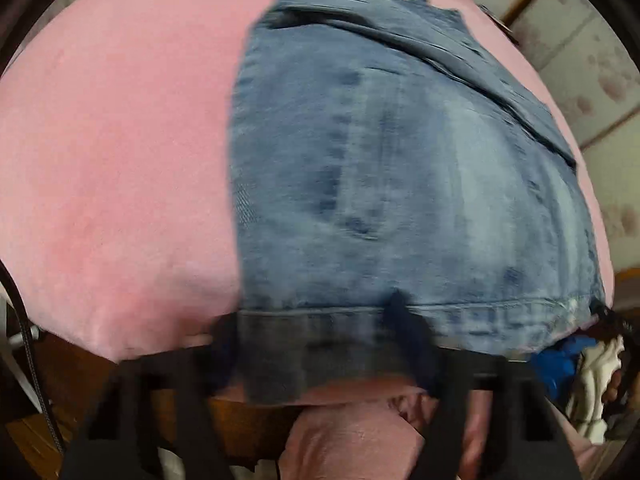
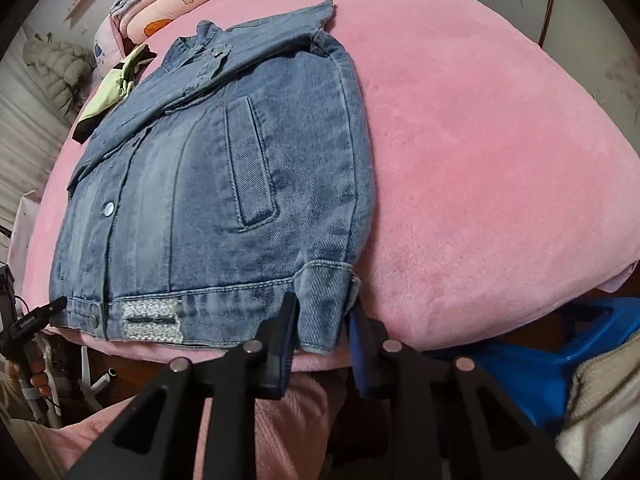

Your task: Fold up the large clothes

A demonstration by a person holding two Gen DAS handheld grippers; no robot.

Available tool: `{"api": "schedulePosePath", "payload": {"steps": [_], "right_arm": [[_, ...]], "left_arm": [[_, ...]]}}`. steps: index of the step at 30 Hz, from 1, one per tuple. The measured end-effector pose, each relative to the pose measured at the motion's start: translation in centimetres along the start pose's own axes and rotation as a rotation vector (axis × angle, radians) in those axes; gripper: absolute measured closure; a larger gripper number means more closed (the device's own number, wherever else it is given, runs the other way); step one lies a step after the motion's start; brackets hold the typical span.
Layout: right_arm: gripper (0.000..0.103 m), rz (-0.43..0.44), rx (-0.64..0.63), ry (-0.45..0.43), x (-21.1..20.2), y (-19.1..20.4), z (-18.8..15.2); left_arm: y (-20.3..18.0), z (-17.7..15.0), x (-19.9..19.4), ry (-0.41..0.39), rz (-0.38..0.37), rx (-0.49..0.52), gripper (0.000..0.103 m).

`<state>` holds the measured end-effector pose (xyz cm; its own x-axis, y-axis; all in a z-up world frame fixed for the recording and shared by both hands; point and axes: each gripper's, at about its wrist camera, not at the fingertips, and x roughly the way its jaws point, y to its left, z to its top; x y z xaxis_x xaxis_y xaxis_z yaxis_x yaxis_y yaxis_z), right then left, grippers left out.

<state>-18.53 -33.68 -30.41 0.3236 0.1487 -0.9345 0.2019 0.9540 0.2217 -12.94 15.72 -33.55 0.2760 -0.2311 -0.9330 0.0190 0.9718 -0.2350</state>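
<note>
Denim jacket (image 2: 224, 184) spread flat, front up, on a pink blanket (image 2: 500, 152) covering the bed, sleeves already folded in over the body so that only a lengthwise fold appears to remain. Hem placed along the near edge of the bed, toward 6 o'clock in both views, within easy reach of both tools. Right gripper (image 2: 325, 320) at 6 o'clock in its own view, jaws partly open and straddling the folded hem corner, fingers either side of the denim but not visibly pinching it. Left gripper (image 1: 316, 340) at 6 o'clock in the left view, blurred, jaws wide apart over the hem band of the jacket (image 1: 400, 184); contact not discernible. Paired placement at the two hem corners probably meant to lift the hem evenly toward the collar at 12 o'clock. Yellow-green garment (image 2: 112, 88) beside the collar at 10 o'clock; blue stool (image 2: 560, 360) below the bed edge at 4 o'clock.
</note>
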Motion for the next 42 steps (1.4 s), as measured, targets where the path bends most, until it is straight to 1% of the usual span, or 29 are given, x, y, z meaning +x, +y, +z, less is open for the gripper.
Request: {"api": "schedulePosePath", "payload": {"steps": [1,2,5,8,11,16,19,21,26,29,31,33,35,38,42], "right_arm": [[0.084,-0.008,-0.01,0.005,-0.2,0.2,0.2],[0.085,-0.011,-0.02,0.004,-0.5,0.5,0.3],[0.091,0.001,-0.038,-0.013,-1.9,1.0,1.0],[0.092,0.033,-0.05,-0.042,-3.9,1.7,2.0],[0.093,0.068,-0.054,-0.078,-6.3,2.7,3.1],[0.094,0.128,-0.052,-0.158,-10.2,4.3,5.2],[0.094,0.168,-0.025,-0.209,-12.1,4.8,6.6],[0.095,0.198,0.009,-0.239,-13.0,4.7,7.8],[0.096,0.271,0.056,-0.301,-13.7,4.6,12.9],[0.096,0.313,0.082,-0.329,-13.3,4.4,16.6],[0.096,0.328,0.097,-0.338,-12.3,4.0,19.4],[0.096,0.331,0.104,-0.334,-10.8,3.8,21.7],[0.096,0.338,0.119,-0.32,-8.9,3.5,24.2],[0.096,0.344,0.135,-0.288,-5.5,3.3,27.7],[0.096,0.327,0.158,-0.224,-0.4,3.2,31.3]], "left_arm": [[-0.7,0.2,-0.4,-0.011,0.023,0.023,0.087],[-1.2,0.4,-0.8,-0.016,0.047,0.037,0.09],[-1.9,1.1,-1.9,-0.018,0.062,0.057,0.091],[-2.5,1.5,-4.3,-0.056,0.065,0.064,0.091],[-3.3,2.5,-7.1,-0.11,0.044,0.056,0.091],[-5.0,5.7,-12.2,-0.224,-0.016,0.021,0.092],[-5.2,7.8,-14.9,-0.291,-0.062,-0.015,0.092],[-5.4,9.4,-16.2,-0.335,-0.077,-0.039,0.092],[-4.9,13.4,-17.4,-0.39,-0.116,-0.151,0.092],[-4.2,16.3,-16.8,-0.402,-0.115,-0.231,0.092],[-3.6,18.6,-15.9,-0.405,-0.113,-0.29,0.092],[-3.6,20.6,-14.4,-0.406,-0.081,-0.313,0.092],[-3.9,22.9,-12.5,-0.402,-0.042,-0.327,0.092],[-4.6,25.9,-9.2,-0.385,0.01,-0.319,0.092],[-5.2,30.0,-3.4,-0.319,0.077,-0.303,0.091]]}}
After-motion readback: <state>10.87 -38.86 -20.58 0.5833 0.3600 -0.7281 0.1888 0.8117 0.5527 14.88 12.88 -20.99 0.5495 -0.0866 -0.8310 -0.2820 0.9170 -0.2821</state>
